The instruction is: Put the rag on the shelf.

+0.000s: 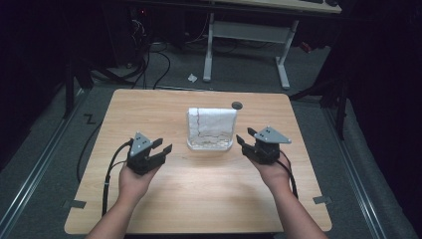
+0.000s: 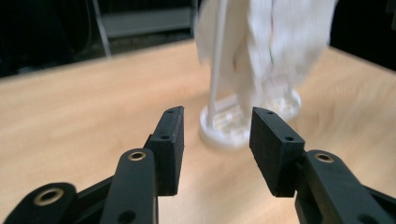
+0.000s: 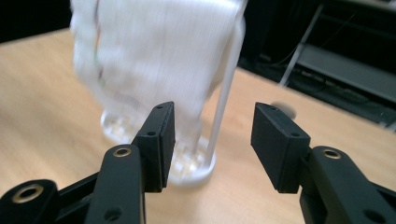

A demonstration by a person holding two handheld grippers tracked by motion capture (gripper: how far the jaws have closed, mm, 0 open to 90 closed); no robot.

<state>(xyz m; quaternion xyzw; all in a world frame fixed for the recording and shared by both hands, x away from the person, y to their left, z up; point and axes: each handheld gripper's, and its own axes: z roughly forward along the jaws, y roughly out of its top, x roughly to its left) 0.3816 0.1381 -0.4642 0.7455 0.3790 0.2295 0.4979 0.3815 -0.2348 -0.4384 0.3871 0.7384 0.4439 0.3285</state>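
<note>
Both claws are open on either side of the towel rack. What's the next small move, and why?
Probably ease both claws inward toward the white towel draped on its rack. The left claw and right claw flank it, open and empty, and neither touches the cloth yet. Closing in on its side edges looks like the likeliest way to get a grip.

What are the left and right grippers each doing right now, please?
Left gripper: open, holding nothing, beside the white towel on its white plastic rack.
Right gripper: open, holding nothing.
</note>
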